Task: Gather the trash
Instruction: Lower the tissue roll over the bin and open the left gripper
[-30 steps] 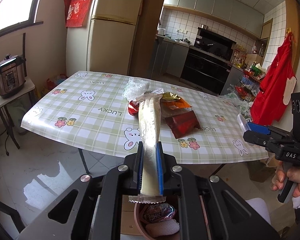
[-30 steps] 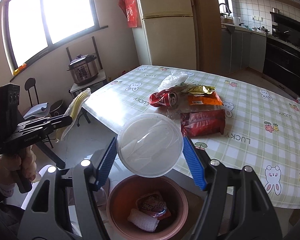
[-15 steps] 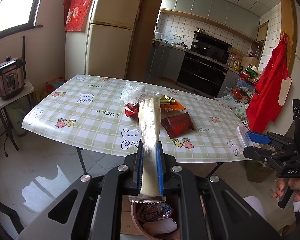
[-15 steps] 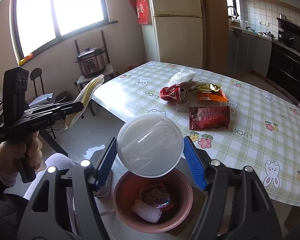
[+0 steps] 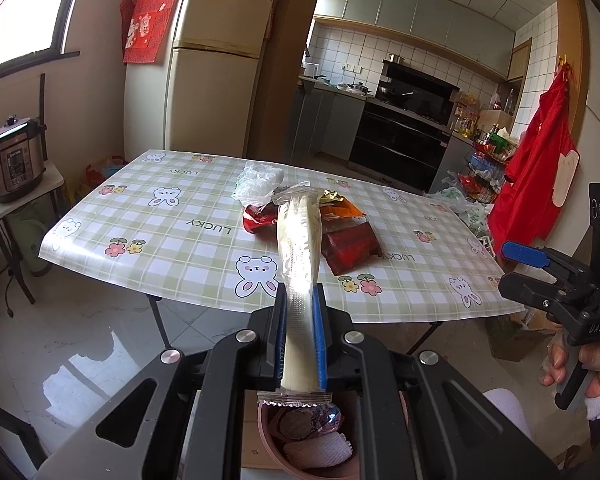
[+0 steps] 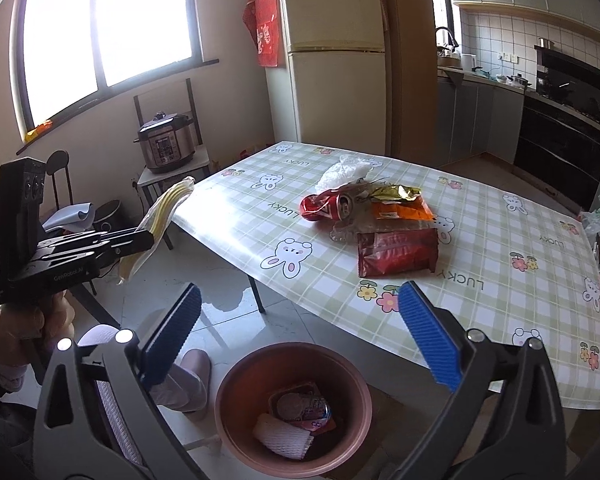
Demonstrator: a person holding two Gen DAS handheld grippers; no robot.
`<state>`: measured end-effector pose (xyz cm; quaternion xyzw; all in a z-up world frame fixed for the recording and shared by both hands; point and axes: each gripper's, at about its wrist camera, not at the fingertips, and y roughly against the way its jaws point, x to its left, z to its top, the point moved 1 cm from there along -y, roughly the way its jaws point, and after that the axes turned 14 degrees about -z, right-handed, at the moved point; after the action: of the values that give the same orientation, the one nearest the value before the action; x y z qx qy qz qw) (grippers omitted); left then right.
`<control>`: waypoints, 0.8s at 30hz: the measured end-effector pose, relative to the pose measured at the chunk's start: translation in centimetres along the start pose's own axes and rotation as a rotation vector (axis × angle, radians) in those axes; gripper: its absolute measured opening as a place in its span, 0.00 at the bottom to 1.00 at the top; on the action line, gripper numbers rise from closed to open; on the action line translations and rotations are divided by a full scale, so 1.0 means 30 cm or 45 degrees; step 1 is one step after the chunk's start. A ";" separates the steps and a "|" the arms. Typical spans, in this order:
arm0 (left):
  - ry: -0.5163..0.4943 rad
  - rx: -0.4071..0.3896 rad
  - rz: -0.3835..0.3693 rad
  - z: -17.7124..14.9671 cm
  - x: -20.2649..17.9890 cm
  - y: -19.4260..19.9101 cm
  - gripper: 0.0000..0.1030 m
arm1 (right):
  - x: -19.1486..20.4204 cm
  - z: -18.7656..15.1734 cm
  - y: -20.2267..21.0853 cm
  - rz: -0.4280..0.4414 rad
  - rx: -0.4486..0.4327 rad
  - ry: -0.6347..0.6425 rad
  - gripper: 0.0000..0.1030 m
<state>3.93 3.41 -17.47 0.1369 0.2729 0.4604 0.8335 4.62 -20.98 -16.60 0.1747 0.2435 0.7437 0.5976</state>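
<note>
The table (image 6: 228, 204) with its green checked bear-print cloth fills the far half of both views. On its middle lies a loose heap of trash: a dark red snack bag (image 6: 396, 252) nearest, an orange packet (image 6: 400, 211), a crushed red can (image 6: 326, 205) and a crumpled clear bag (image 6: 346, 171) farthest. On the floor at the near edge stands the pink bin (image 6: 236, 384), holding a white foam net (image 6: 282, 436) and a foil wrapper (image 6: 304, 406). The left gripper (image 5: 299, 336) is clamped on a long pale yellow wrapper (image 5: 298, 240). The right gripper (image 6: 300, 340) hangs above the bin, jaws opening wide with nothing between them.
</note>
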 end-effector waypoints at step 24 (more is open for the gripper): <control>-0.003 0.022 -0.175 0.001 -0.075 -0.046 0.67 | -0.106 0.004 0.005 -0.094 -0.031 -0.102 0.94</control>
<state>3.96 0.79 -17.38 0.1258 0.2846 0.3997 0.8622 5.29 -24.08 -16.31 0.1879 0.2167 0.7165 0.6358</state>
